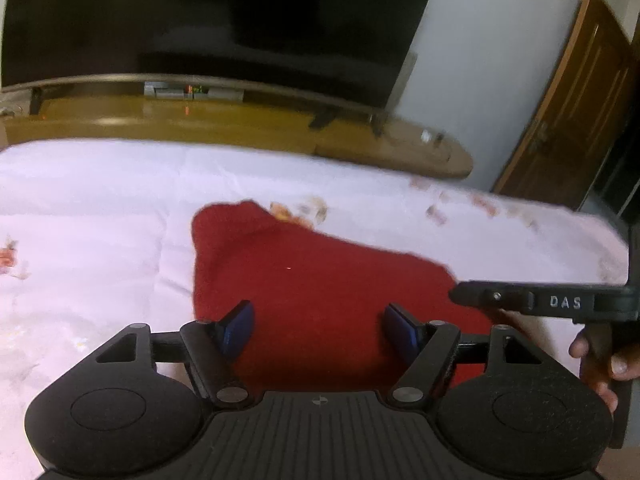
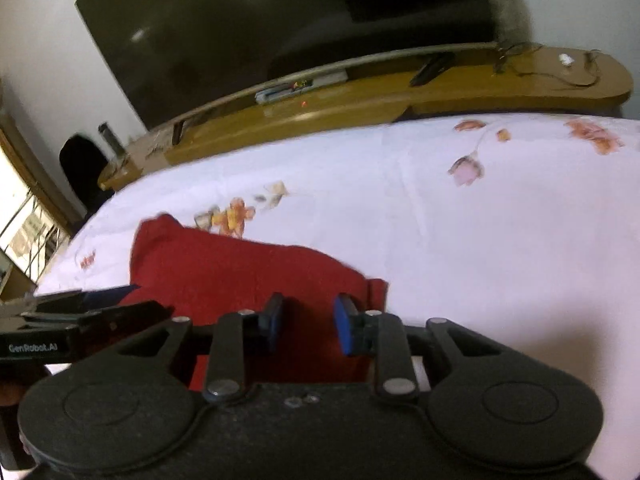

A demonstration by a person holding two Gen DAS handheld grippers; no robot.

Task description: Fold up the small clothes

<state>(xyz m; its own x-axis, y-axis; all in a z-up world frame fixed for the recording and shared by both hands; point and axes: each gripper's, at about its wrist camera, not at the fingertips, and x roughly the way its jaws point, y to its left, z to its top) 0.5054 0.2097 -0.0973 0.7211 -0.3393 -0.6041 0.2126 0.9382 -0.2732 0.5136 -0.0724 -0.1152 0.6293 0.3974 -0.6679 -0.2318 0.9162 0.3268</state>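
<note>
A small red cloth lies partly folded on a white floral bedsheet. My left gripper is open and empty, its blue pads wide apart just above the cloth's near part. In the right wrist view the same red cloth lies ahead. My right gripper is open with a narrower gap and holds nothing, above the cloth's near right corner. The right gripper's body shows at the right of the left wrist view, the left gripper's at the left of the right wrist view.
A wooden TV bench with a large dark television stands beyond the bed's far edge. A brown door is at the right. The white bedsheet stretches right of the cloth.
</note>
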